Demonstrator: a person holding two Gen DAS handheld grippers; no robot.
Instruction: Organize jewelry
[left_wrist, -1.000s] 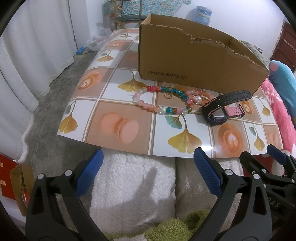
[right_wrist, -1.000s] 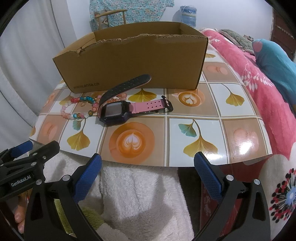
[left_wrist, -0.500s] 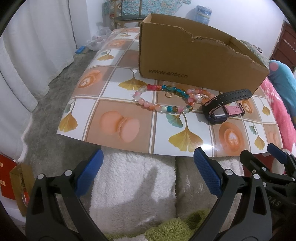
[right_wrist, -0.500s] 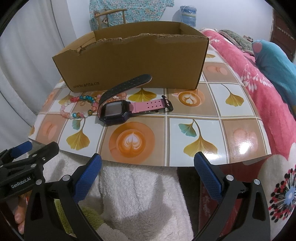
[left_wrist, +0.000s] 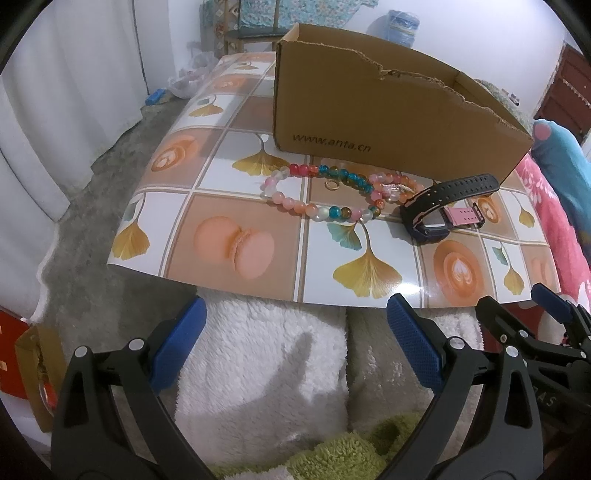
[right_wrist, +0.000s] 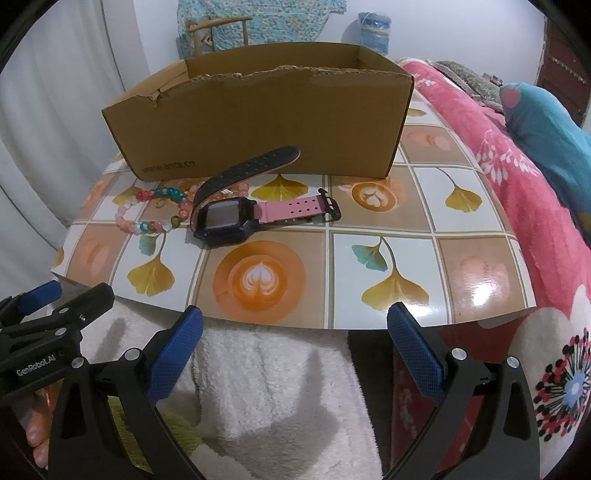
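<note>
A beaded bracelet (left_wrist: 317, 192) (right_wrist: 155, 212) of pink, blue and red beads lies on the patterned mat (left_wrist: 240, 243) (right_wrist: 380, 254), in front of an open cardboard box (left_wrist: 376, 122) (right_wrist: 258, 122). A small gold ring (left_wrist: 331, 185) sits inside the bead loop. A watch (left_wrist: 439, 214) (right_wrist: 236, 218) with a dark face, one pink strap and one black strap lies to the right of the beads. My left gripper (left_wrist: 295, 347) hovers open over the white fleece, short of the mat's near edge. My right gripper (right_wrist: 295, 347) is also open and holds nothing.
White fleece (left_wrist: 266, 358) and a green towel (left_wrist: 332, 454) lie under the grippers. A pink floral blanket (right_wrist: 517, 177) and a teal cushion (right_wrist: 546, 129) border the mat's right side. White curtains (left_wrist: 55, 92) hang at the left. A red box (left_wrist: 14, 350) sits low left.
Both grippers have crept slightly forward toward the mat; the jewelry and box have not moved.
</note>
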